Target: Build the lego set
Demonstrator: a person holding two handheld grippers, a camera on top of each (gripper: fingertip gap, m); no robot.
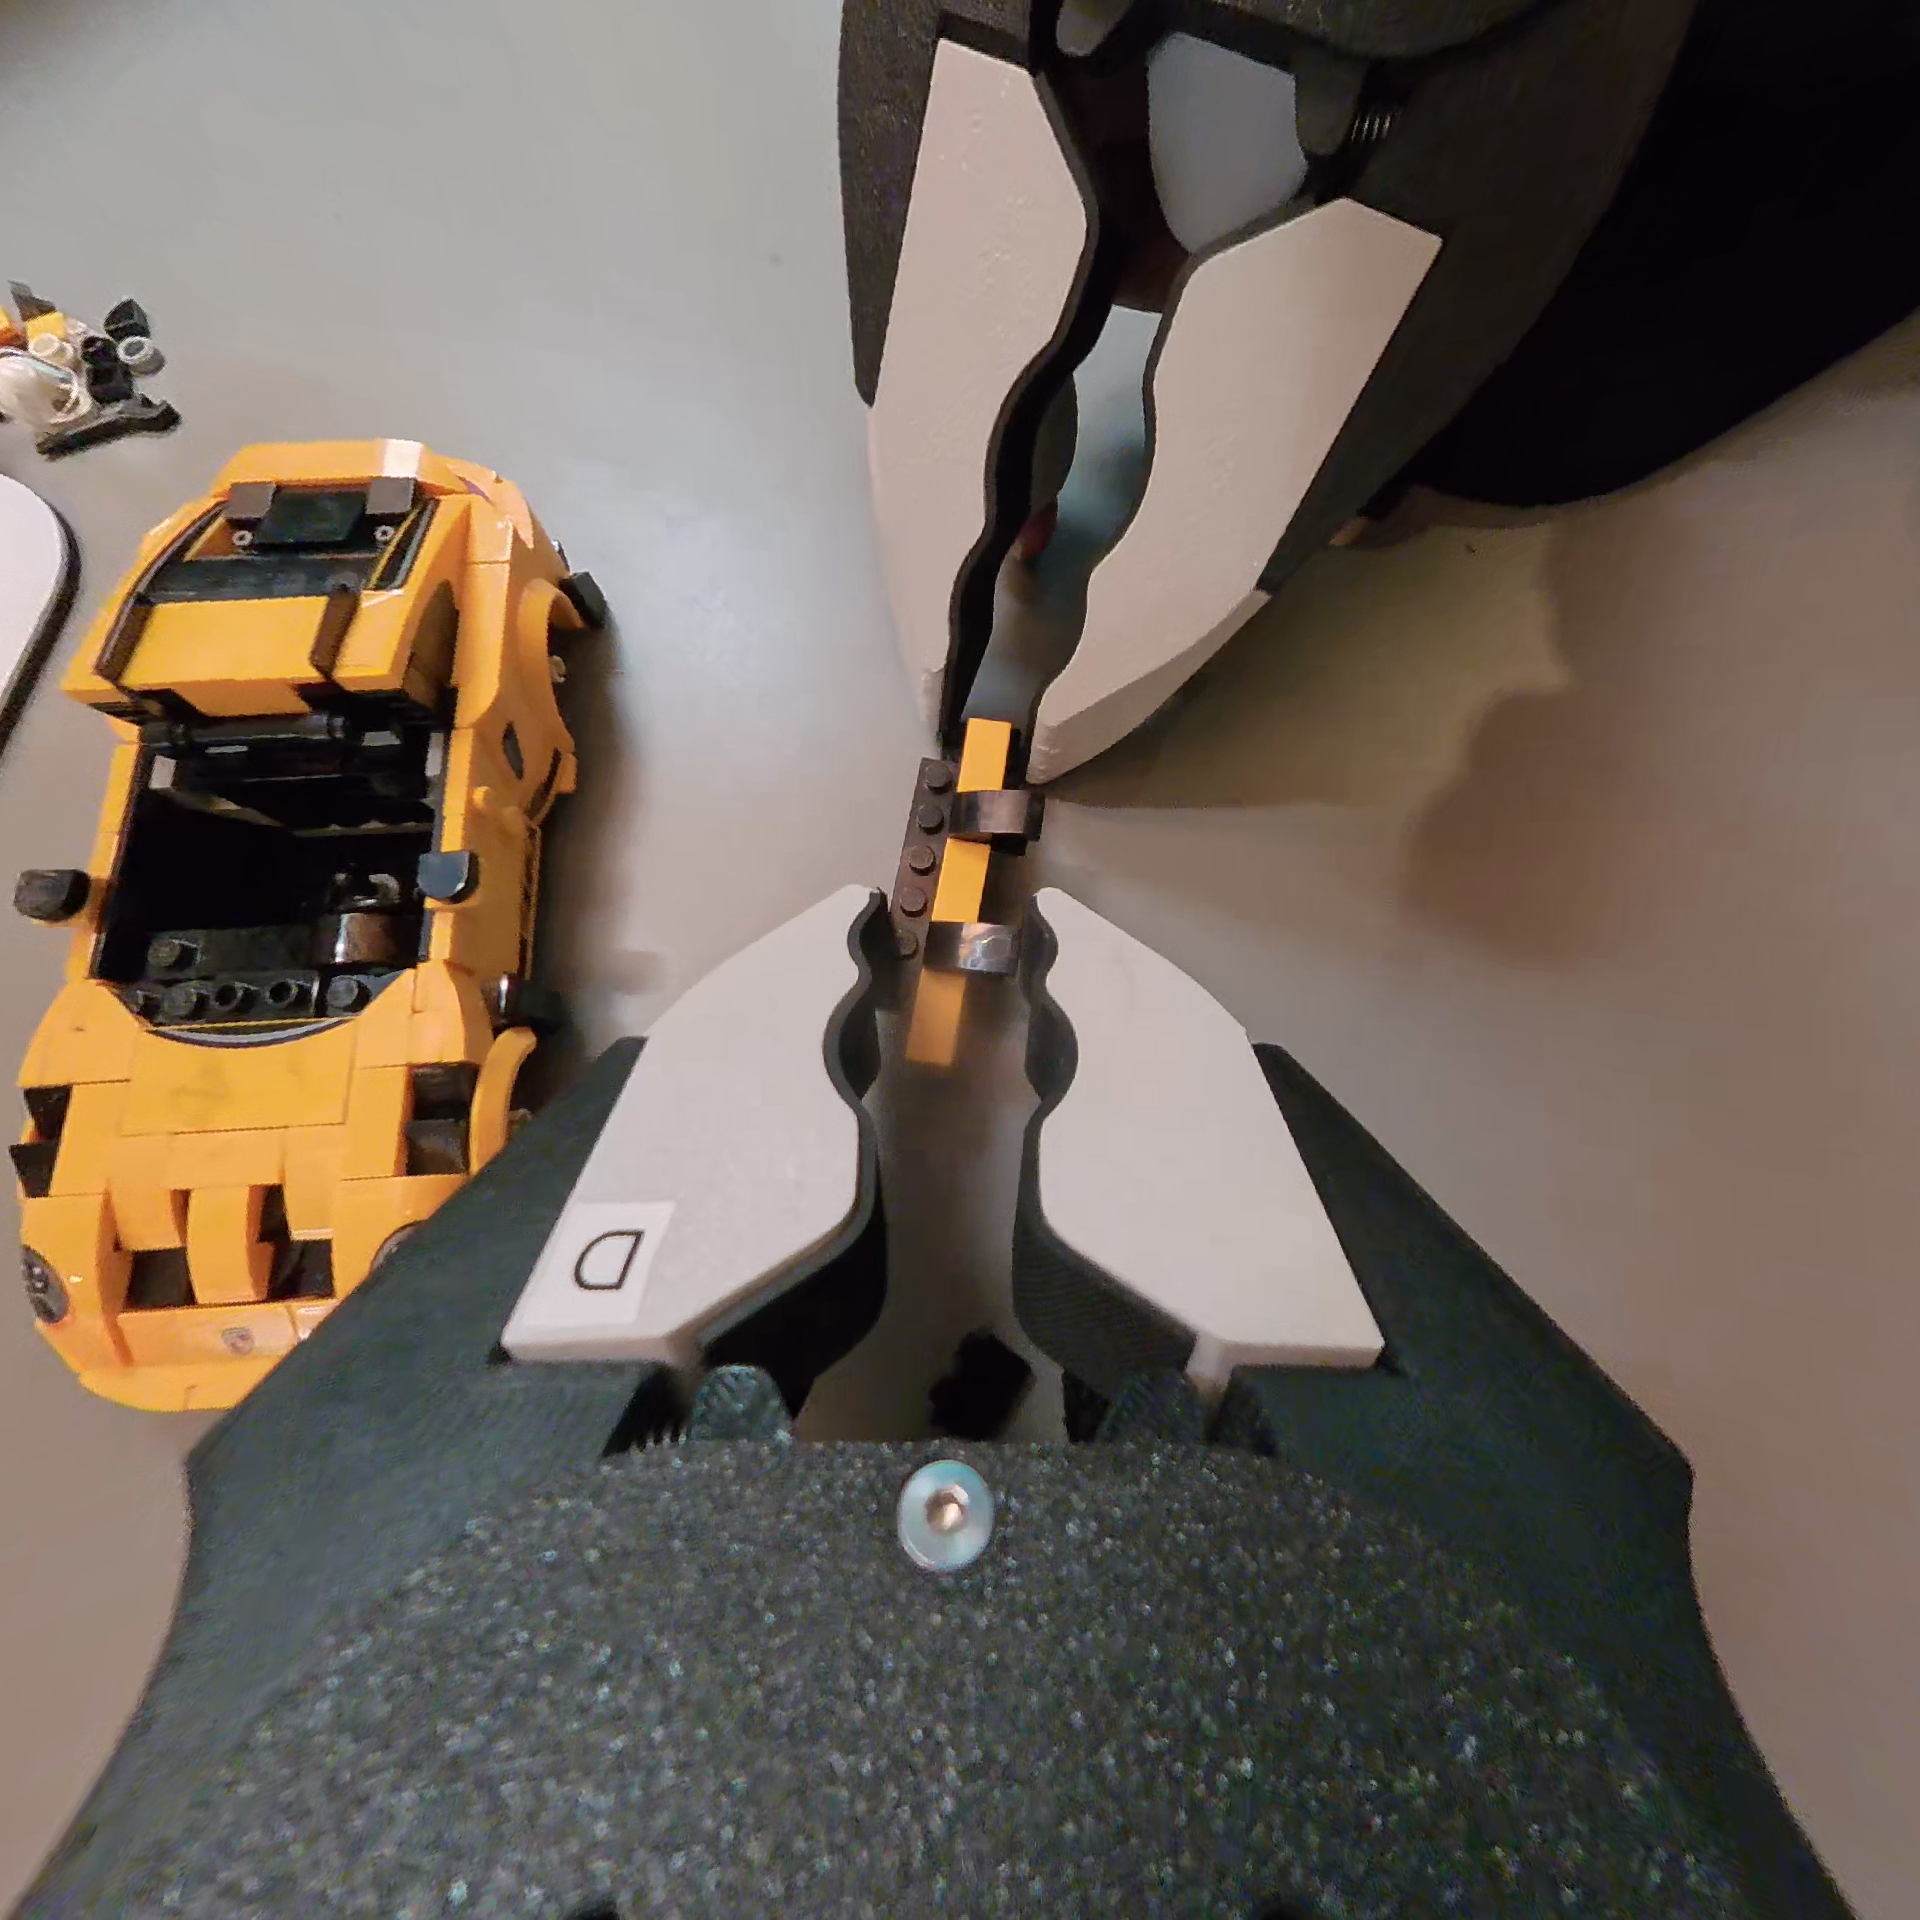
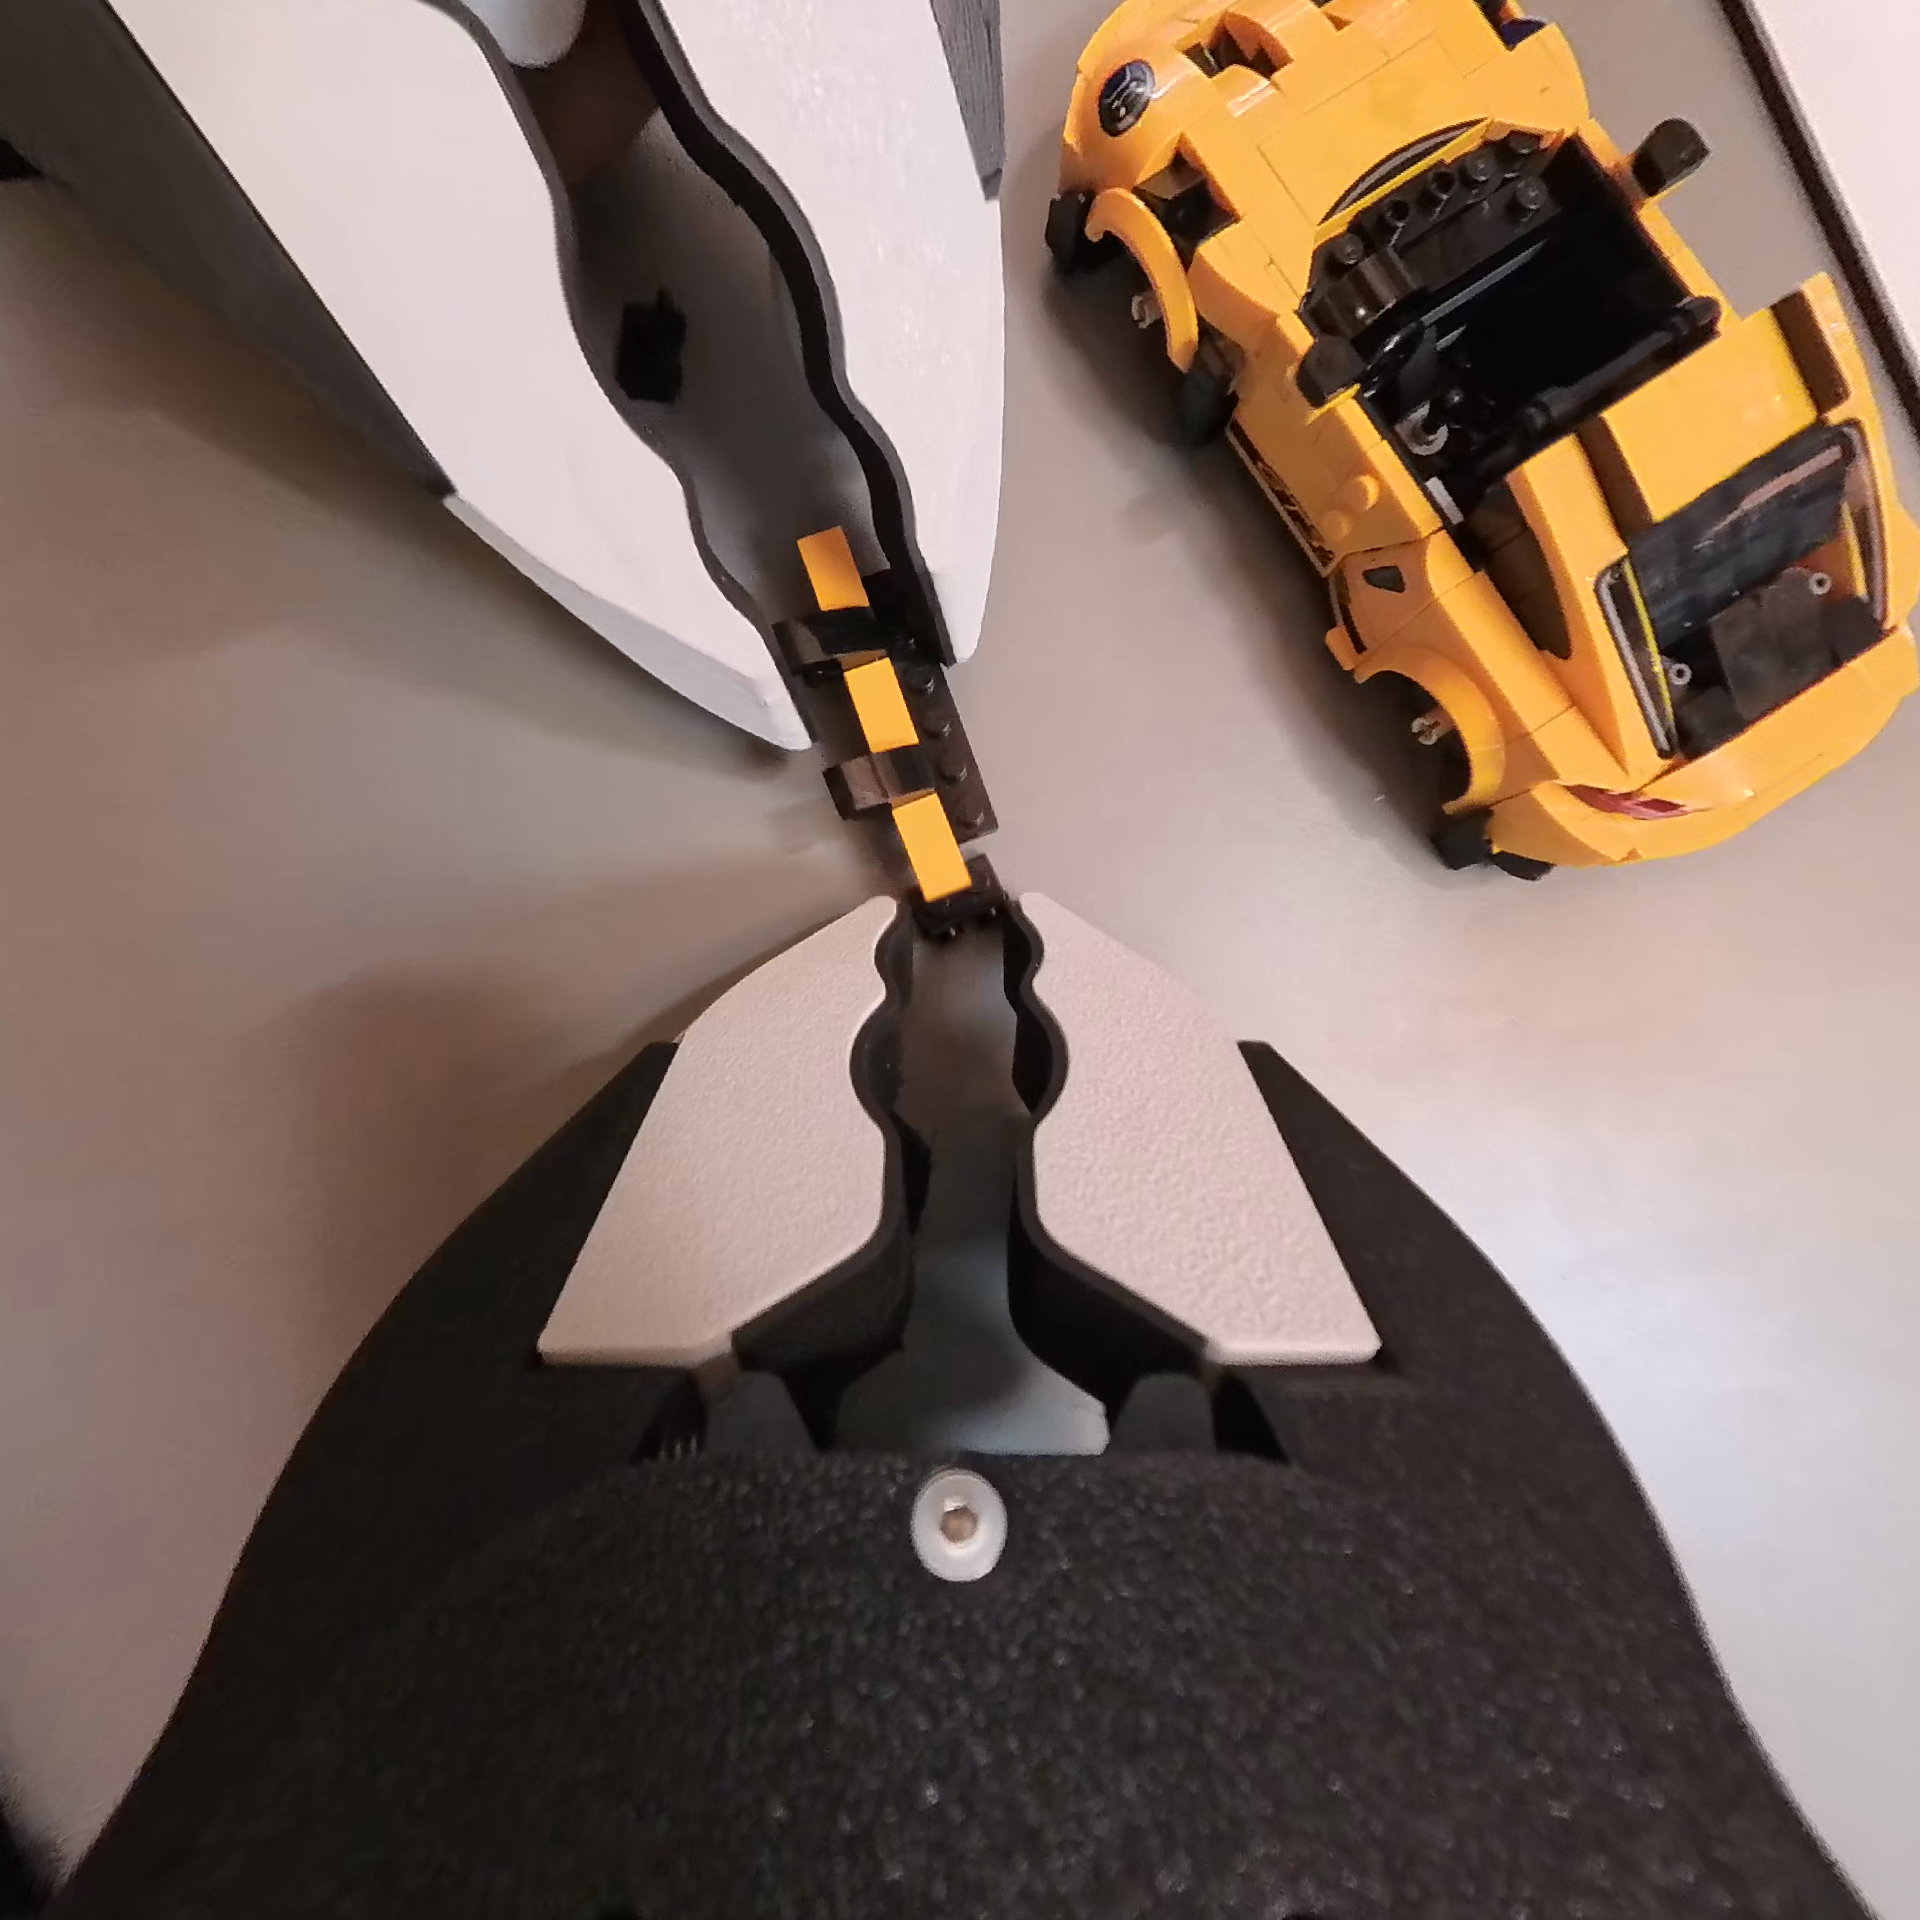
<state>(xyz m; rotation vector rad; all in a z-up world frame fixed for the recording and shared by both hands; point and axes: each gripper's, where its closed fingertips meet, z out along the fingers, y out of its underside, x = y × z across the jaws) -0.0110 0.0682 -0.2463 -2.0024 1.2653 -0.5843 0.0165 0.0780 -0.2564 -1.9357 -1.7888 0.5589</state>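
Basically a small orange-and-black lego strip [image 1: 951, 883] hangs above the grey surface [image 1: 623, 260], pinched at both ends: left tool [image 1: 951, 935] clenched on its near end, right tool [image 1: 987, 748] clenched on the far end at 12 o'clock. Strip ends are hidden inside both sets of jaws. From the right wrist view the strip [image 2: 904, 717] runs toward 12 from the right tool [image 2: 961, 909]. Orange lego car [image 1: 291, 914], roof open, sits at 9 o'clock, nose partly covered by the left tool body. Loose pieces pile [image 1: 83, 364] at 10 o'clock, cut off, too small to identify.
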